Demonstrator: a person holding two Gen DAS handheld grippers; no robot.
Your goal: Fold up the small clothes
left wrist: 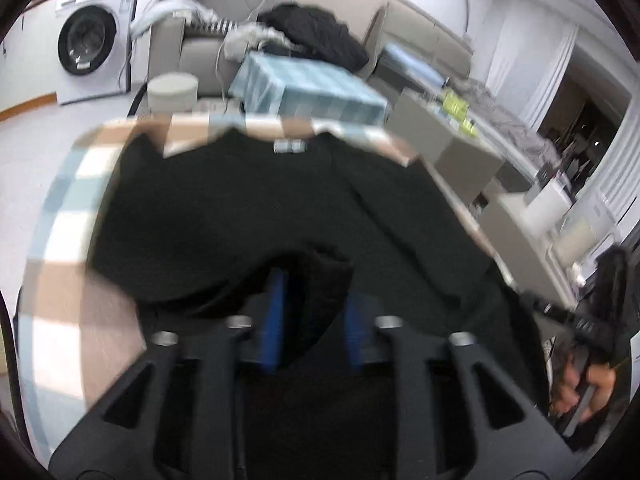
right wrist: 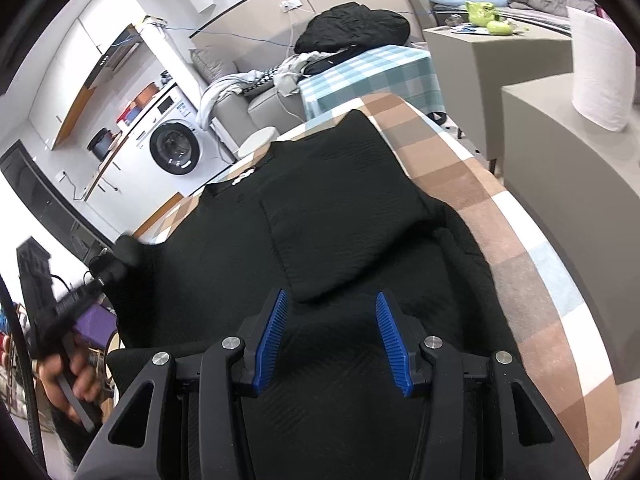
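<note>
Black garment (right wrist: 320, 216) spread on our checked tablecloth (right wrist: 532, 264), one side folded inward.

Our left gripper (left wrist: 314, 320) has its blue pads apart with dark cloth bunched between them; whether they pinch it we cannot tell. Our right gripper (right wrist: 330, 340) hovers above, jaws parted, holding nothing.

I see a black crinkle-textured cloth garment (right wrist: 340, 216), matt and rough, on a checked brown-and-white woven cloth cover (right wrist: 532, 280) over the counter. My right hand-held gripper (right wrist: 332, 344) has ribbed blue pads (right wrist: 390, 344), probably rubber, in matt black plastic with shiny metal pins (right wrist: 433, 342).
</note>
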